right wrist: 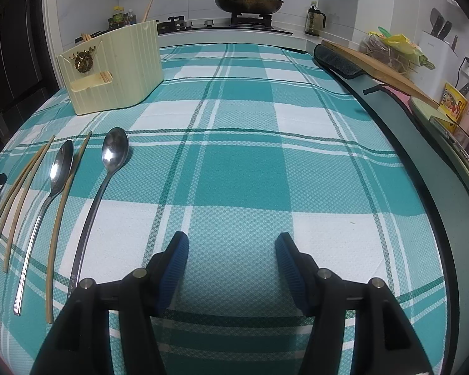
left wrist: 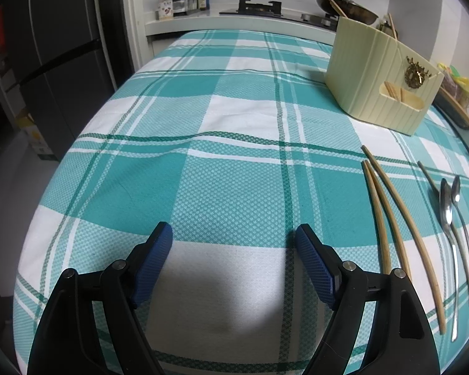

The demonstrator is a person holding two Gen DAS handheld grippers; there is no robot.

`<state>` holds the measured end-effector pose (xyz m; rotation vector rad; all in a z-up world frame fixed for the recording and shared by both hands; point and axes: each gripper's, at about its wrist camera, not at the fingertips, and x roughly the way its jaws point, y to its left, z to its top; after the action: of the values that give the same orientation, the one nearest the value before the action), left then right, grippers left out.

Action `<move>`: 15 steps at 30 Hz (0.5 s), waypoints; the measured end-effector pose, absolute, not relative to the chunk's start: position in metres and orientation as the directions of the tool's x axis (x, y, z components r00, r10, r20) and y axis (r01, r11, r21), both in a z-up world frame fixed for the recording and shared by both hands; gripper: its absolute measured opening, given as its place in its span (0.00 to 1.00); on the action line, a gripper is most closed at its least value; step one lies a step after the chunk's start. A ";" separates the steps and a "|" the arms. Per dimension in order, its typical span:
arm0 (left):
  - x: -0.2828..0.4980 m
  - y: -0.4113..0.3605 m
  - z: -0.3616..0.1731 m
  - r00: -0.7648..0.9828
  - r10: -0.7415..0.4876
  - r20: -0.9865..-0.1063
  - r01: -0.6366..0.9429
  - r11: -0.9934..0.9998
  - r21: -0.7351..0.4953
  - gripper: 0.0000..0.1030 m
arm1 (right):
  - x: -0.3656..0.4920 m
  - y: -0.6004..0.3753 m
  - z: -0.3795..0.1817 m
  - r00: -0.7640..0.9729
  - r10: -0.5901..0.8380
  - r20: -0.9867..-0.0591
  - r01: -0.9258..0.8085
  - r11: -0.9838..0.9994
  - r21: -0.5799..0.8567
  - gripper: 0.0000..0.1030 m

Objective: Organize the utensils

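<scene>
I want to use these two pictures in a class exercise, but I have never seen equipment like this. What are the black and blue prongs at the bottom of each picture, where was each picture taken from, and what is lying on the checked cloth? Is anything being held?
The prongs are two-finger grippers, hand tools that a person holds, one in each hand. Each carries a wide-angle camera looking forward along its fingers, which is why the pictures bulge.

One picture comes from the left gripper, the other from the right gripper. Both have their jaws apart with only cloth between them, so nothing is held.

On the teal checked tablecloth lie two metal spoons and several wooden chopsticks, side by side. They sit to the right in the left picture and to the left in the right one, so they lie between the two hands. Further back stands a cream utensil holder, already with chopsticks in it. Behind the table is a stove with a lidded pan.
</scene>
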<state>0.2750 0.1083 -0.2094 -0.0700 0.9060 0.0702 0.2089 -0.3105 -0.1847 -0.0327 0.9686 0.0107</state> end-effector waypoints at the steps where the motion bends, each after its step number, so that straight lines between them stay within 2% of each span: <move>1: 0.275 0.108 -0.209 0.615 0.031 -0.788 -0.091 0.995 -0.032 0.80 | 0.209 -0.310 -0.185 0.567 -0.006 -0.824 -0.024 0.999 -0.024 0.58; 15: 0.275 0.106 -0.210 0.612 0.035 -0.790 -0.091 0.996 -0.026 0.83 | 0.209 -0.310 -0.185 0.566 -0.006 -0.824 -0.024 0.999 -0.023 0.59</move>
<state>0.2755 0.1065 -0.2098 -0.0659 0.9101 0.0727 0.2091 -0.3103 -0.1849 -0.0329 0.9686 0.0105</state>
